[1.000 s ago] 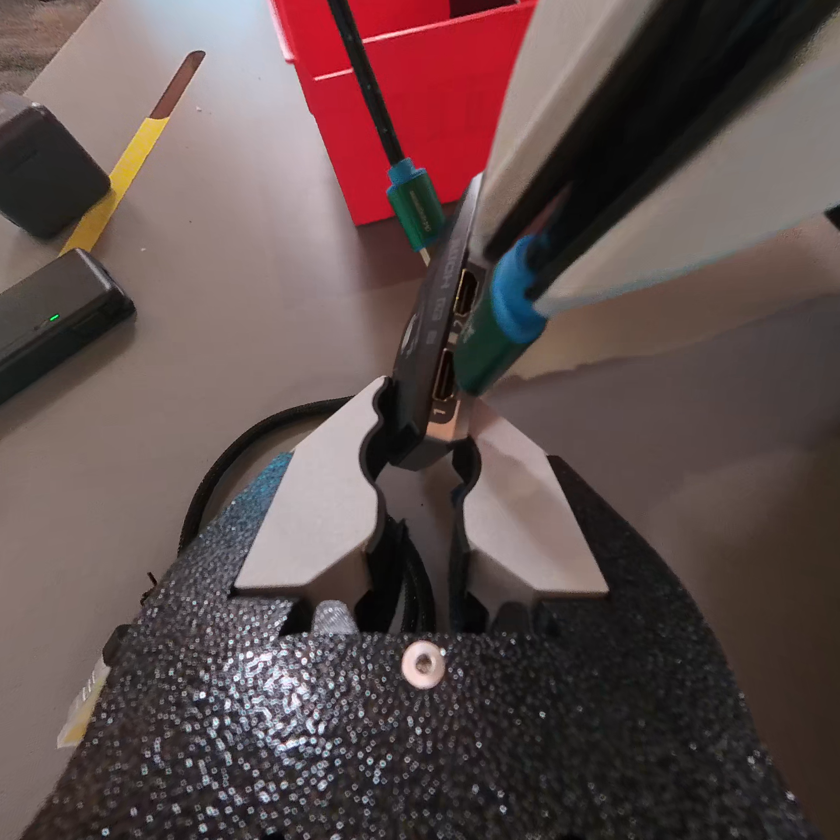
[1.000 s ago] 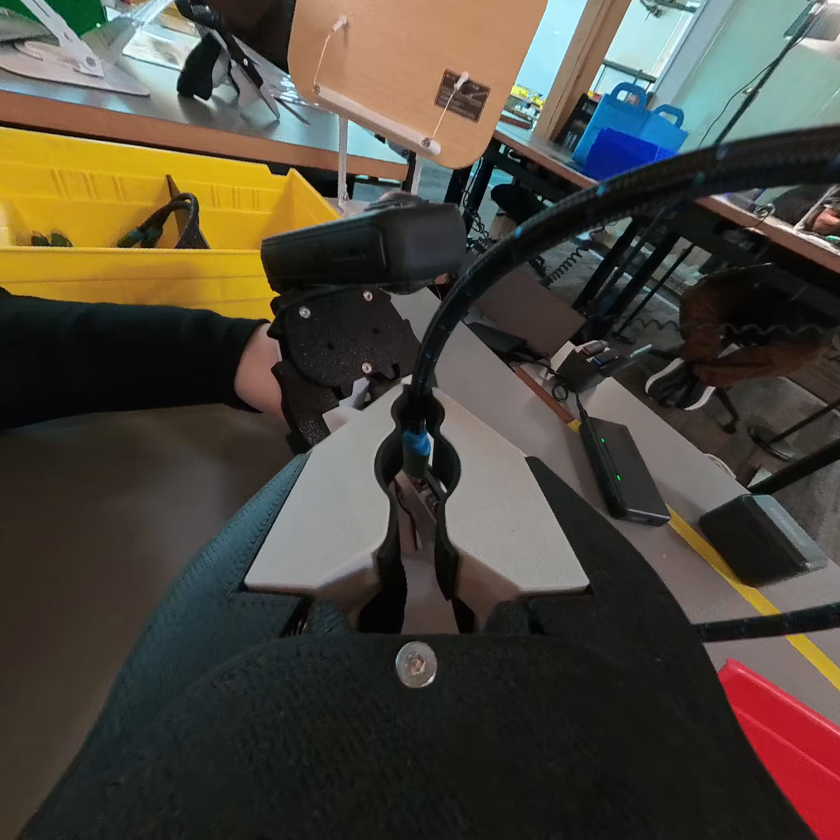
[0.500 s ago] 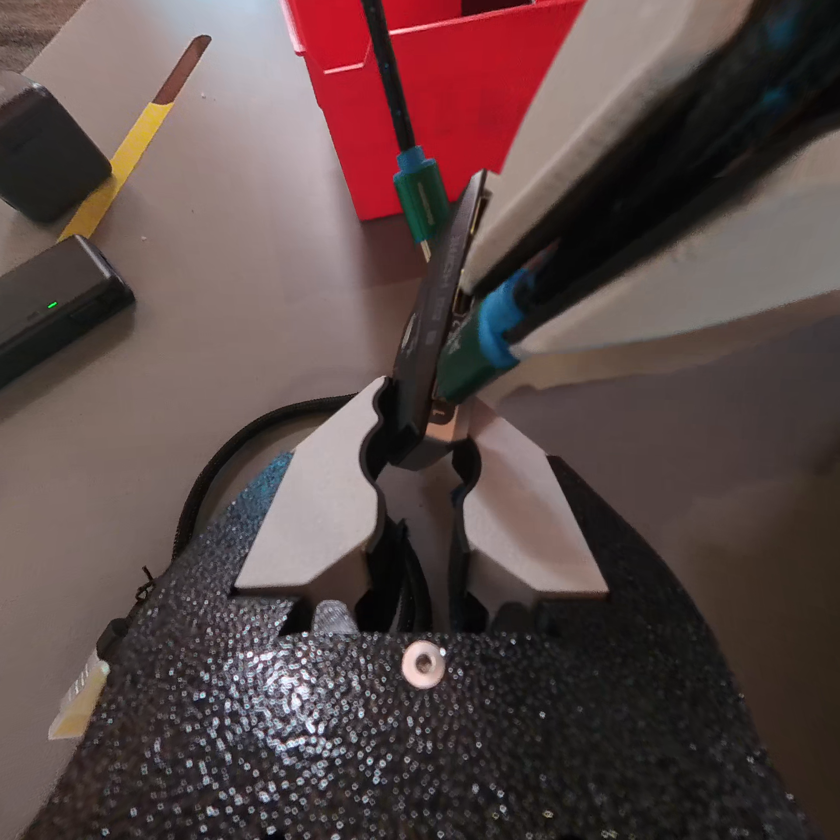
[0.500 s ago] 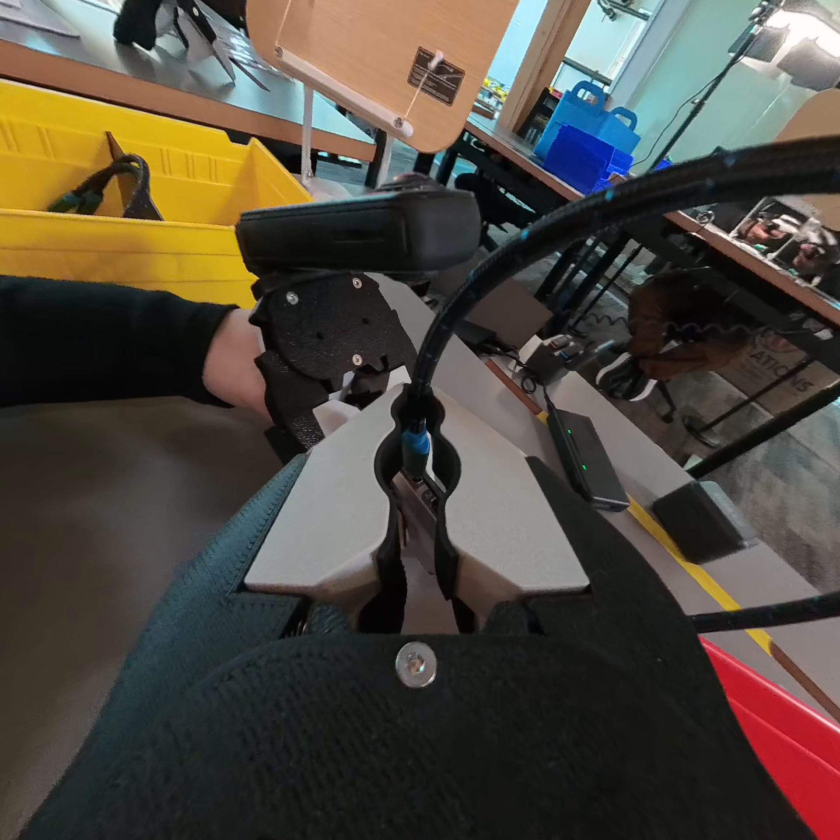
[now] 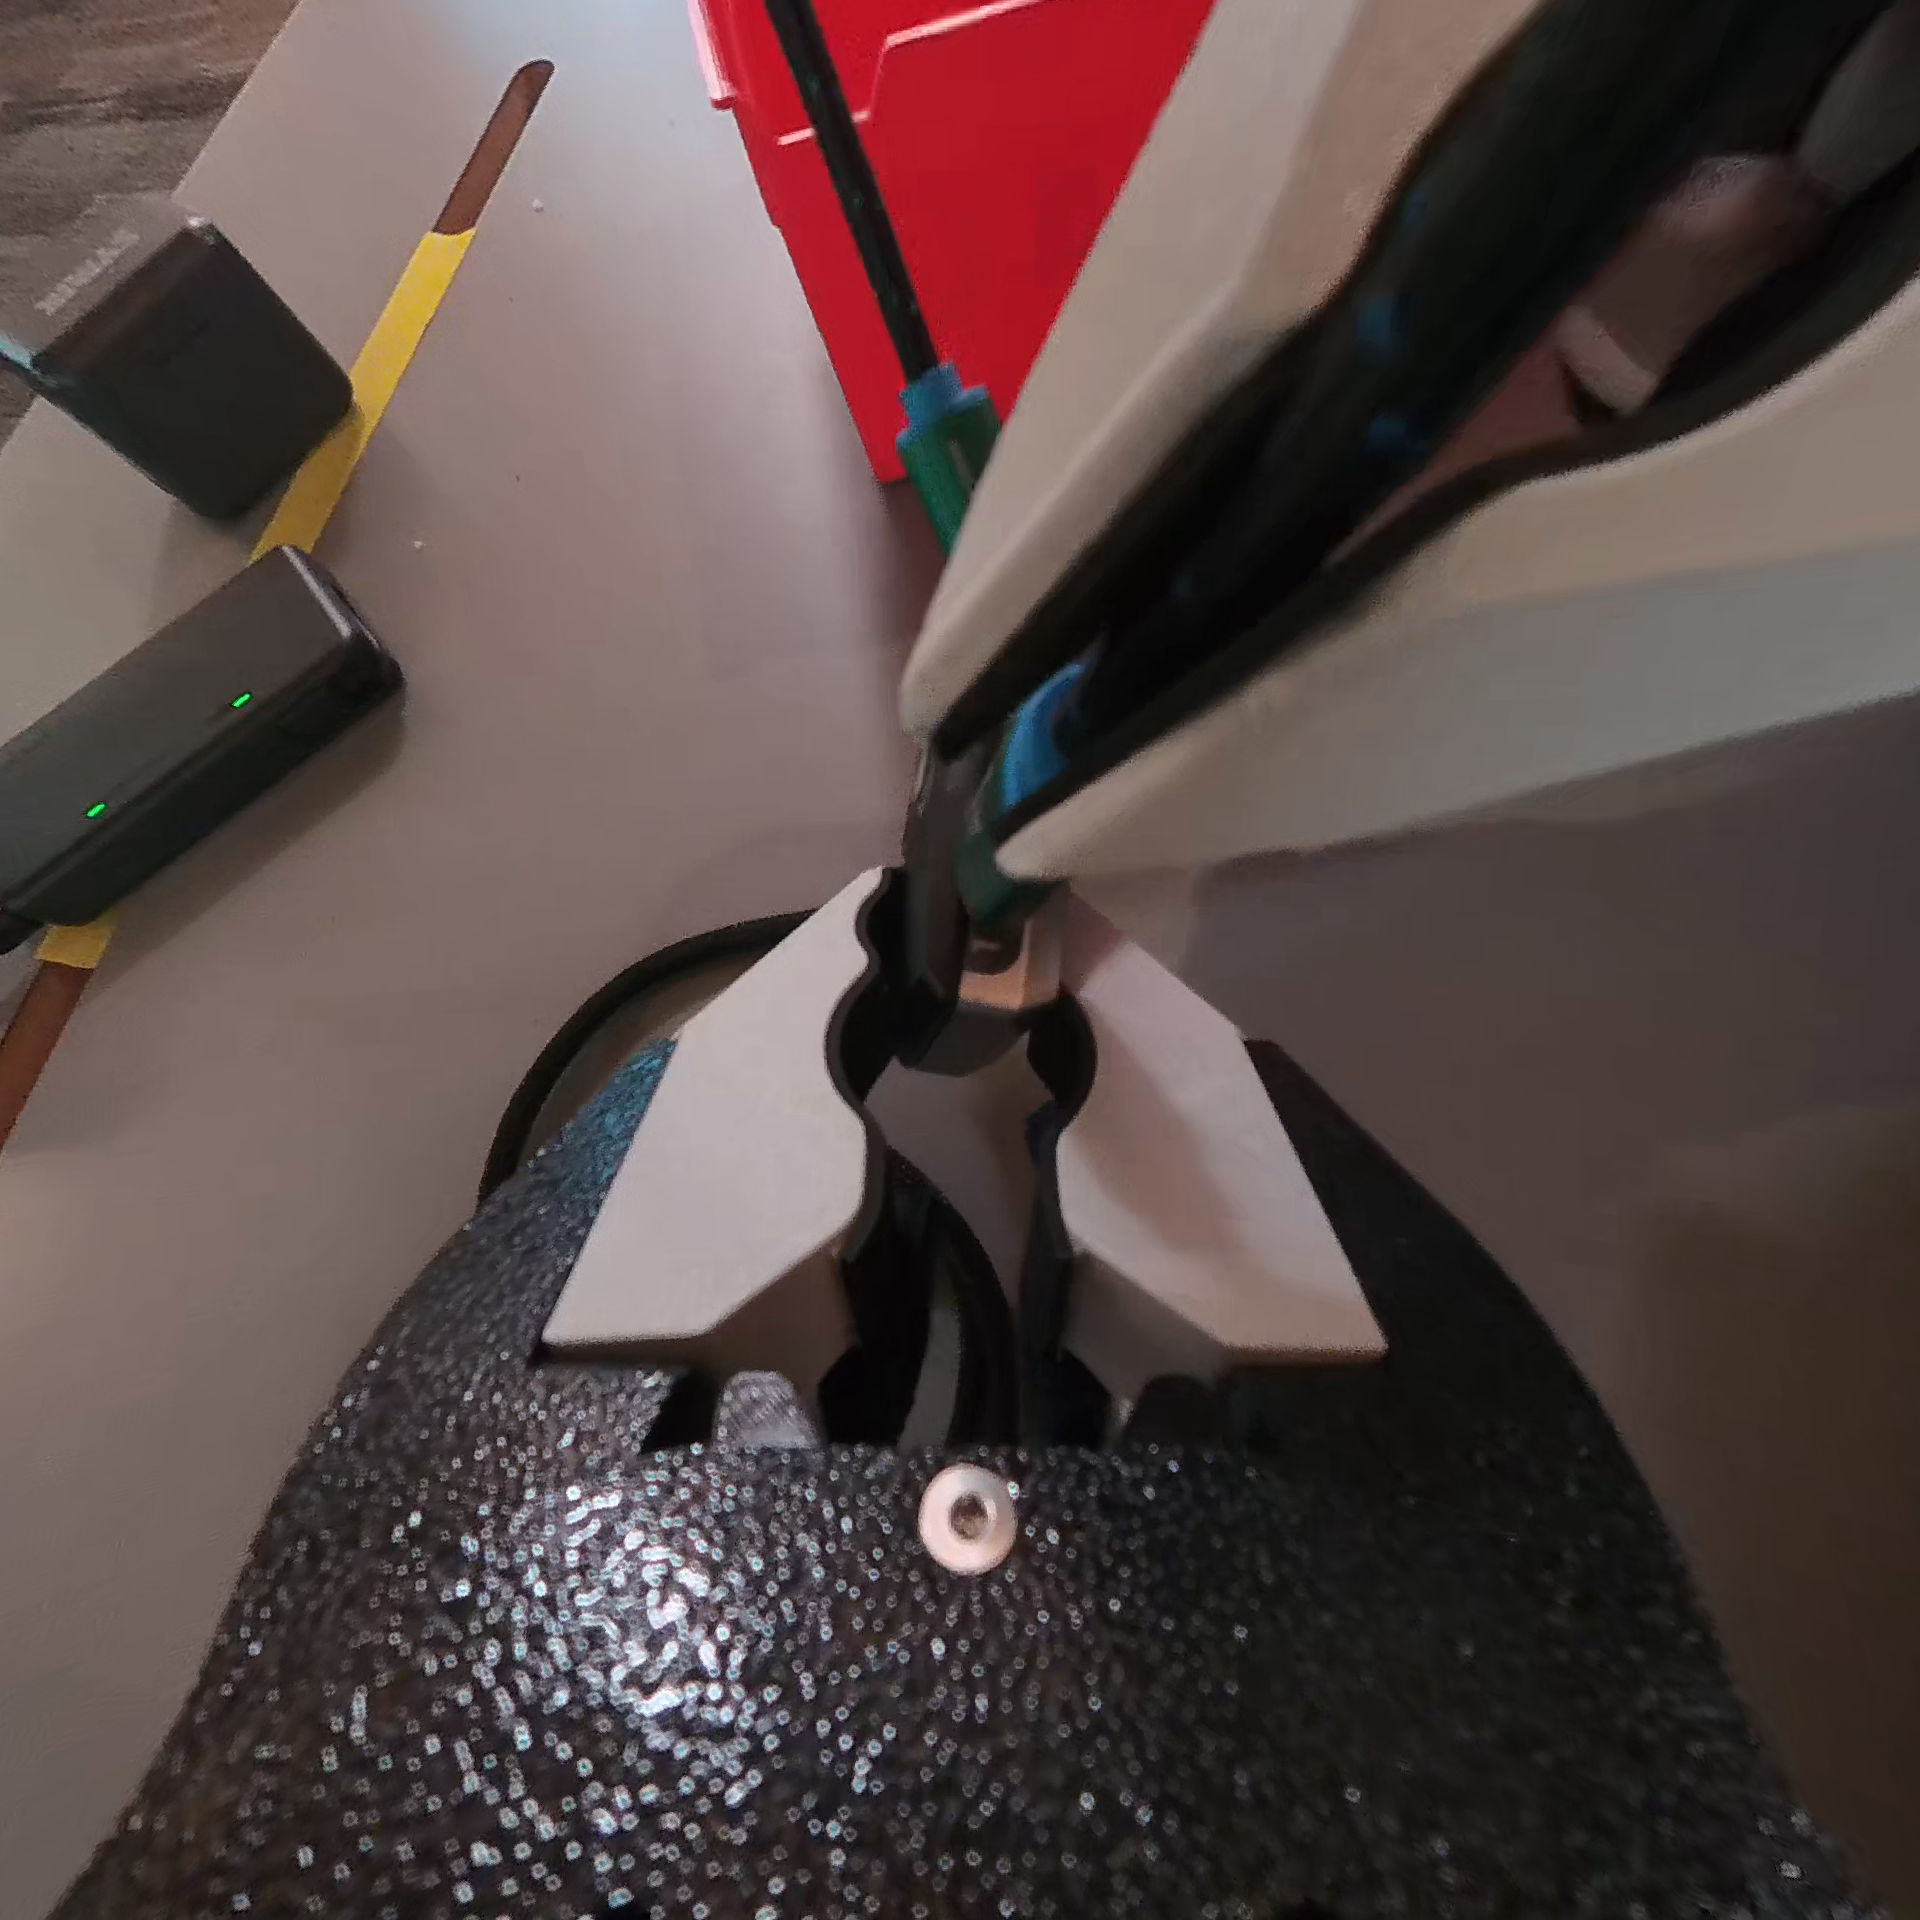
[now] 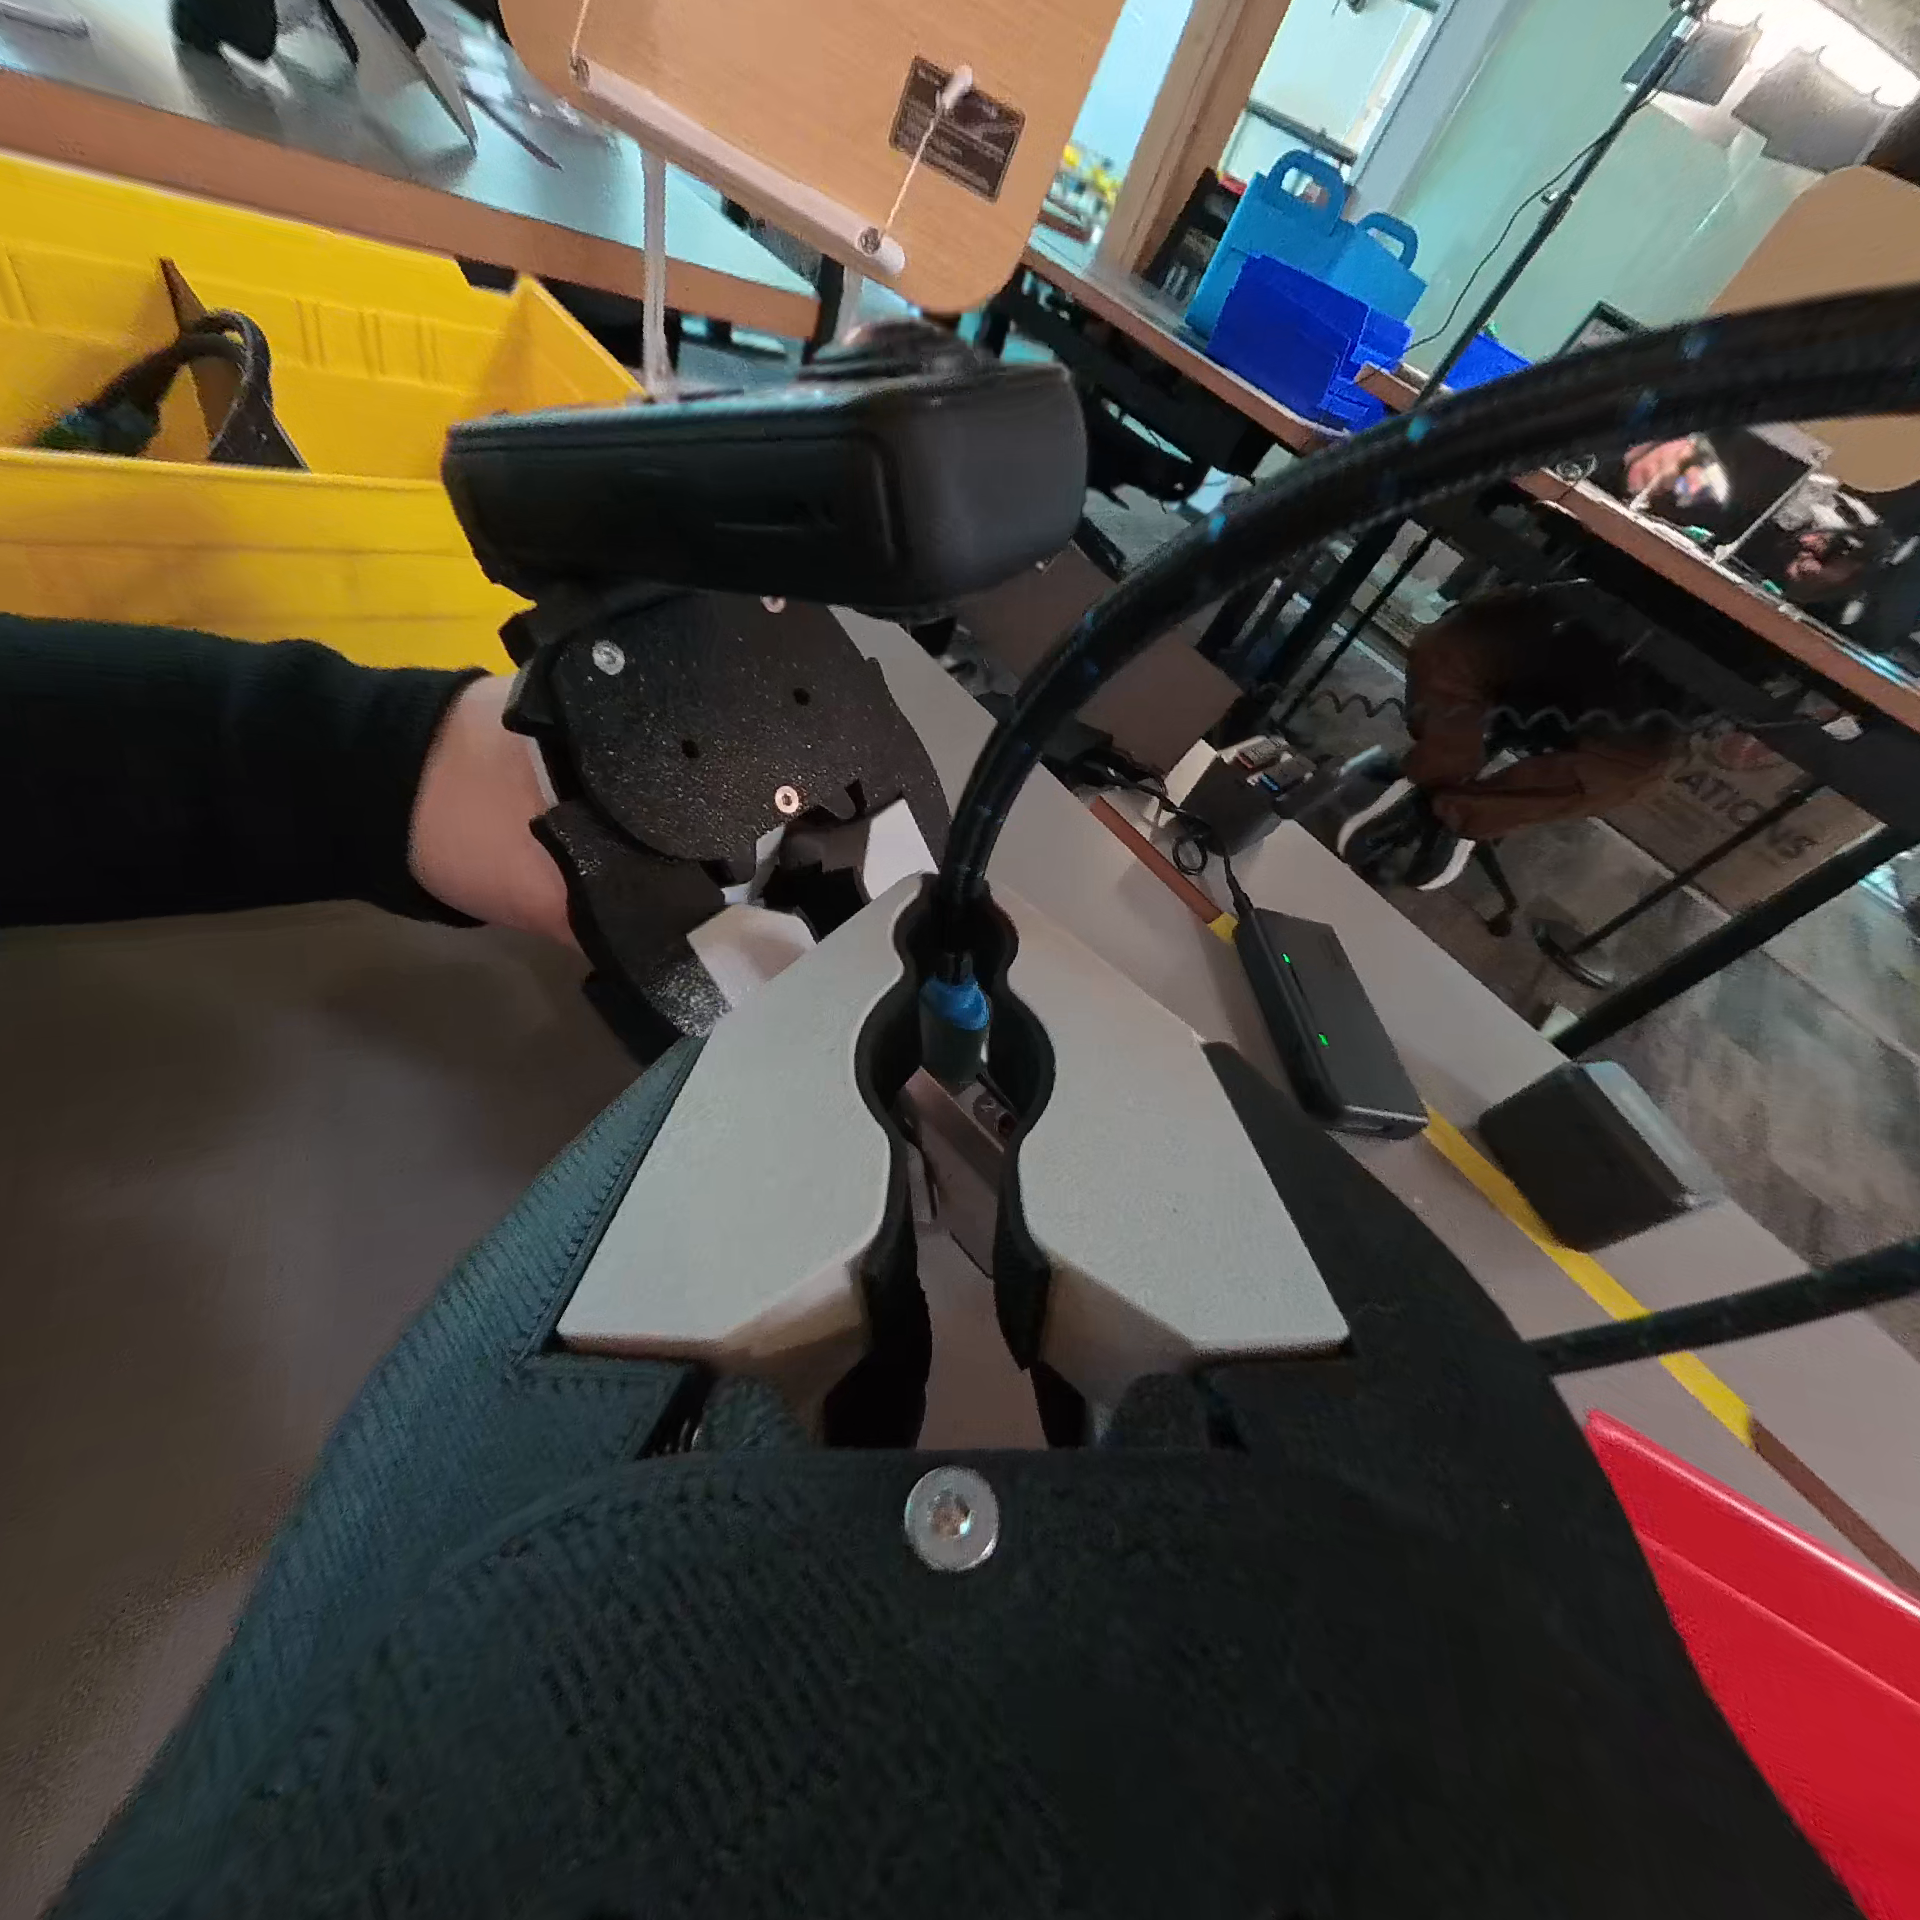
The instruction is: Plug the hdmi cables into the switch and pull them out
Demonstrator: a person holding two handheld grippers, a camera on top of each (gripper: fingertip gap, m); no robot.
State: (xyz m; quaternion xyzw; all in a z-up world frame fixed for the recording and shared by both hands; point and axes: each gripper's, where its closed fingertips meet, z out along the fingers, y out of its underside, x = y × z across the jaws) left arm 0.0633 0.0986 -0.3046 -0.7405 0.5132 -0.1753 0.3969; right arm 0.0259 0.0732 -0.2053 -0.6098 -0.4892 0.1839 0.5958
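Plug (image 5: 982,868) clamped in right gripper (image 5: 966,727) meets switch (image 5: 935,966) clamped in left gripper (image 5: 961,971), long axis aimed into its port.

grey table (image 5: 623,436) | on it: red bin (image 5: 997,208); 2 blk boxes (image 5: 187,727); yellow tape (image 5: 384,364)

switch (image 5: 940,966) in left claw (image 5: 961,997), bin (image 5: 997,208) seemingly behind
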